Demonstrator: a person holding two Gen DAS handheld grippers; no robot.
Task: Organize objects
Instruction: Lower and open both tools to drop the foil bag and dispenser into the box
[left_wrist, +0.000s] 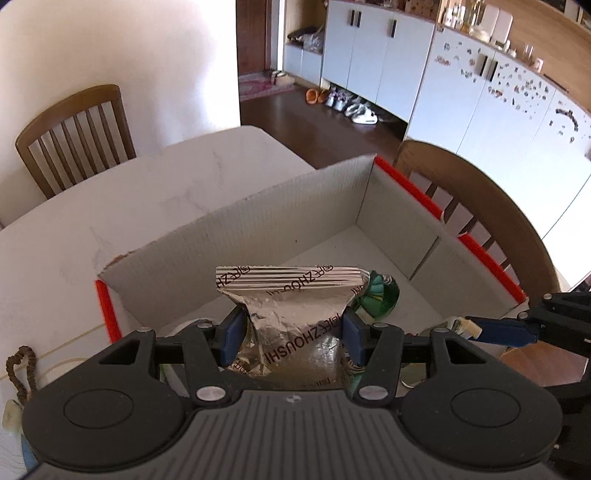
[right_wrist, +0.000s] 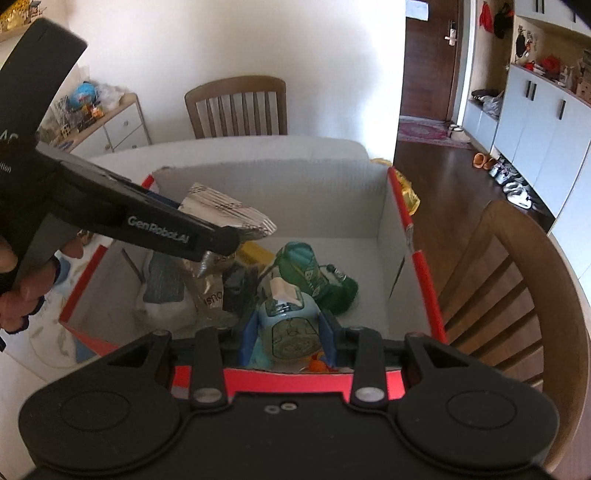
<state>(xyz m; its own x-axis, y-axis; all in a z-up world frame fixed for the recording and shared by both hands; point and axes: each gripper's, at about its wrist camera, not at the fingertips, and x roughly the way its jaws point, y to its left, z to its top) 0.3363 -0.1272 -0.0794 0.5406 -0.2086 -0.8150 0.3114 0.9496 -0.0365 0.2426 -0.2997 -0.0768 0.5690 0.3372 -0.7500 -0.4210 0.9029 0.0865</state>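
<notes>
Crinkled foil pouch (left_wrist: 291, 325) (corrugated box (left_wrist: 295, 221) beneath)

We see our left gripper (left_wrist: 293, 334) black, ribbed grey body, blue pads, silver screws; our right gripper (right_wrist: 289, 334) alike; white "GenRobot.AI" lettering.

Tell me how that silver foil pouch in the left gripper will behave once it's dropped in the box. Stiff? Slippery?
Probably floppy: the silver foil pouch is creased and pinched narrow where the left gripper clamps it. The foil looks smooth and shiny, so likely slick. Released into the cardboard box, it would probably slump among the other items rather than stand.
</notes>
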